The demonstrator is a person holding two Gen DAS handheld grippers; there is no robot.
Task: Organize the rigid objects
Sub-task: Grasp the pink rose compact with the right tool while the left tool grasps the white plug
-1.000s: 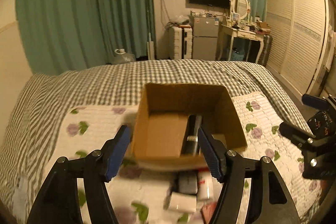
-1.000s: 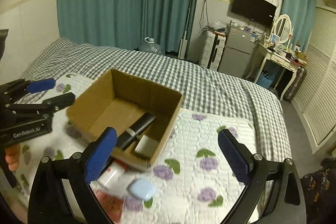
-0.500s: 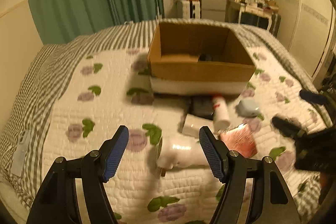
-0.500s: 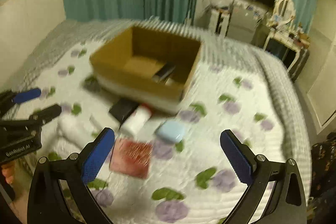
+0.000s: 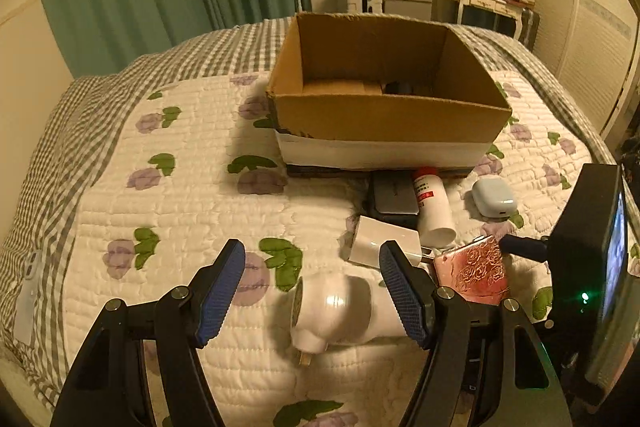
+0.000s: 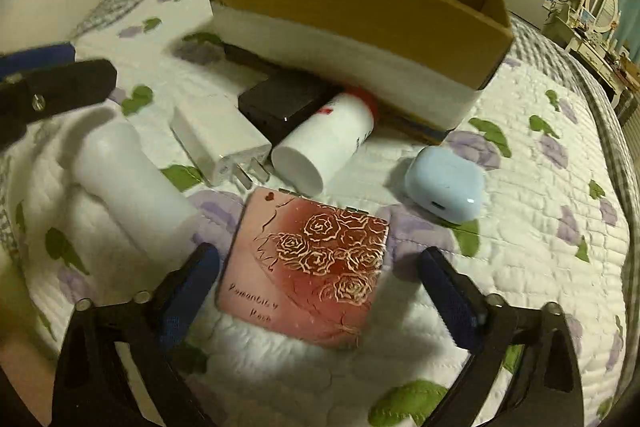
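The left gripper [image 5: 312, 293] is wide around the white device [image 5: 340, 311]; the right gripper [image 6: 320, 295] is wide around the pink case [image 6: 308, 267], low in the frame.

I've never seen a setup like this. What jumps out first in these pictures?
A big open cardboard box sits on a flowery quilted bedspread, with small items scattered just in front of it. Nearest the right hand-held gripper, lying between its open fingers, is a pink rose-patterned case. The left hand-held gripper, also open, frames a rounded white device.
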